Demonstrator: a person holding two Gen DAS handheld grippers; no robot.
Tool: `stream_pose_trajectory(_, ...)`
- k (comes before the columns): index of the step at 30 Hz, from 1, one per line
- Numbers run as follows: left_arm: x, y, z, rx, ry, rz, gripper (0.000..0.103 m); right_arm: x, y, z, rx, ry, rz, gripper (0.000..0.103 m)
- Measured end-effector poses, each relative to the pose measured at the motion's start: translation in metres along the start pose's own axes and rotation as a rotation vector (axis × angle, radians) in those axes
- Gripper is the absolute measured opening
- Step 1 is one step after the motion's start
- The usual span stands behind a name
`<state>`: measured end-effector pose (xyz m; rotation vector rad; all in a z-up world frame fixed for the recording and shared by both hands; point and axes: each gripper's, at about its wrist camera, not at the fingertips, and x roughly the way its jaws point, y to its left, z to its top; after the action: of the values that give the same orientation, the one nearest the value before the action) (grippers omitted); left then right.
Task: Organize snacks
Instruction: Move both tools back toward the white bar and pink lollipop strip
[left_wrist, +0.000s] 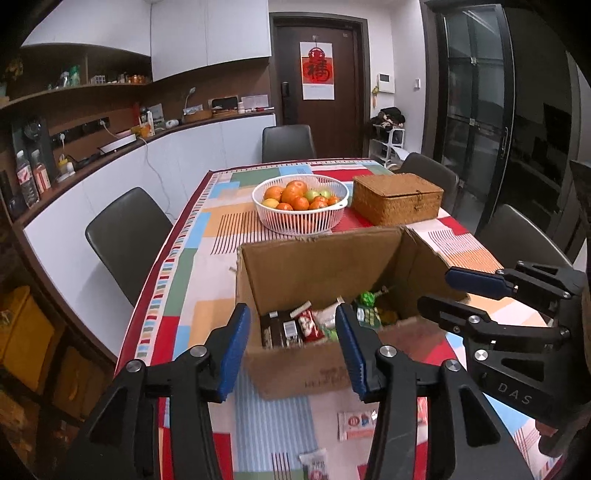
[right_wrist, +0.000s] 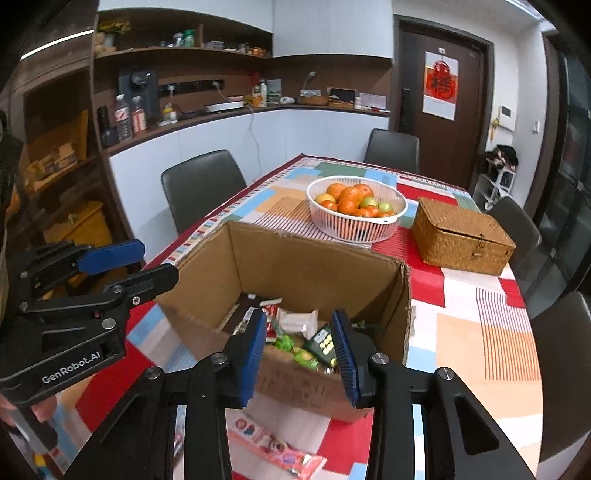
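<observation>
- Nearest the lens, the left tool (left_wrist: 291, 345) hangs with its blue pads parted and nothing between them, above the near edge of the cardboard box (left_wrist: 314, 365).
- The right tool (right_wrist: 299, 350) stands part-open and empty too, over the same box.
- Loose snack packets (right_wrist: 277, 448) lie on the worktop (right_wrist: 461, 332) just before the box; more sit inside.
- Light, crinkly, slippery film, likely: pinch flat across the middle, gently.

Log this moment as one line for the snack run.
left tool: open, empty | right tool: open, empty | cardboard box: open, snacks inside | pink snack packet: on tablecloth, before box
</observation>
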<state>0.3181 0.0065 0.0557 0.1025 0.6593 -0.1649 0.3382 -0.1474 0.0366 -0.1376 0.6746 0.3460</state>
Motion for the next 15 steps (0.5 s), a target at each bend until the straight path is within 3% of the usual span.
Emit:
stream_pose_trajectory(6, -0.023, -0.007, -0.021, 0.007, -0.011, 0.016, 0.049, -0.010, 0.010, -0.020, -0.022, 0.031, 0.047, 0.038)
stream_pose_trajectory(8, -0.029, -0.008, -0.029, 0.007, -0.009, 0.020, 0.050, -0.013, 0.013, -0.027, -0.033, 0.044, 0.052, 0.043)
stream_pose_trajectory(15, -0.036, -0.013, -0.063, -0.006, 0.047, 0.014, 0.052, -0.016, 0.024, -0.058, -0.107, 0.090, 0.058, 0.046)
